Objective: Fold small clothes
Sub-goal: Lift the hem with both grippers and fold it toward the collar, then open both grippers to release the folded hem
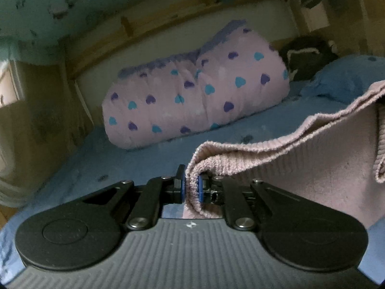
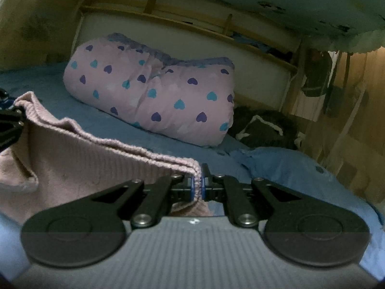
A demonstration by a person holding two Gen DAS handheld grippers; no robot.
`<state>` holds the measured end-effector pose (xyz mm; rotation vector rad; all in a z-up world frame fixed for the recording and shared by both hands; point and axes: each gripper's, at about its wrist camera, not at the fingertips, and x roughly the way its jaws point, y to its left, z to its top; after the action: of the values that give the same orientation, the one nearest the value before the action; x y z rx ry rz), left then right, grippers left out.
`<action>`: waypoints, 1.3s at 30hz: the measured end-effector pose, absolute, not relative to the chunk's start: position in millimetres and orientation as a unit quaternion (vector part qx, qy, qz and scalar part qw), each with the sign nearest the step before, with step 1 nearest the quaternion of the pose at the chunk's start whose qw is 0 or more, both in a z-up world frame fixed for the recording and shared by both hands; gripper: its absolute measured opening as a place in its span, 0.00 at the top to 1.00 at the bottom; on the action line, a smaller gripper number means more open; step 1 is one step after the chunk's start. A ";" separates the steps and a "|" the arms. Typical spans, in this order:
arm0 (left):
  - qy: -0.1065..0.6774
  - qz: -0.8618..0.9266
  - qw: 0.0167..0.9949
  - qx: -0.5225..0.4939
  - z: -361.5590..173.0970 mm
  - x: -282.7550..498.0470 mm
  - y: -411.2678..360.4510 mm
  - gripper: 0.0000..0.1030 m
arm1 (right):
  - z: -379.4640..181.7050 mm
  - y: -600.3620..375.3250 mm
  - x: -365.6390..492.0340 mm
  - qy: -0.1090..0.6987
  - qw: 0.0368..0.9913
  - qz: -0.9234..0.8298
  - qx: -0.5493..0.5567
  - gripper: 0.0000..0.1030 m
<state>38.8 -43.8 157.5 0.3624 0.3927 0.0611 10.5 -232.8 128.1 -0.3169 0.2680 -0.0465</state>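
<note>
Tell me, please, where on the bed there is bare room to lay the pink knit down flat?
The widest bare blue sheet lies between the heart-print duvet roll and the pink knit held by the left gripper and right gripper. It is crowded beside the roll's right end: a dark garment and a blue pillow sit there.

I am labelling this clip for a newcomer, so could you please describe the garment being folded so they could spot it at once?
Start at the bed with the blue sheet, where a rolled pink duvet with hearts lies at the back. In front of it hangs a pink ribbed knit sweater, pinched by the left gripper and right gripper. It alone is plain, ribbed and lifted off the sheet.
</note>
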 end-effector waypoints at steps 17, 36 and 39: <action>0.317 0.041 0.926 0.199 23.9 192.3 -49.5 0.88 | 15.3 -218.5 140.9 0.210 0.960 -0.024 -0.183 0.92; 0.332 -0.008 0.932 0.142 80.9 160.6 -14.3 0.41 | 48.4 -256.3 142.0 0.282 0.955 0.027 -0.084 0.58; 0.332 -0.014 0.934 0.135 100.1 143.4 -8.0 0.41 | 63.1 -263.3 123.8 0.278 0.956 0.039 -0.087 0.58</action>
<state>143.4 -8.0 100.1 0.2758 0.6787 -0.0288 123.8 -263.3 63.1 -0.1776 0.5640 0.0783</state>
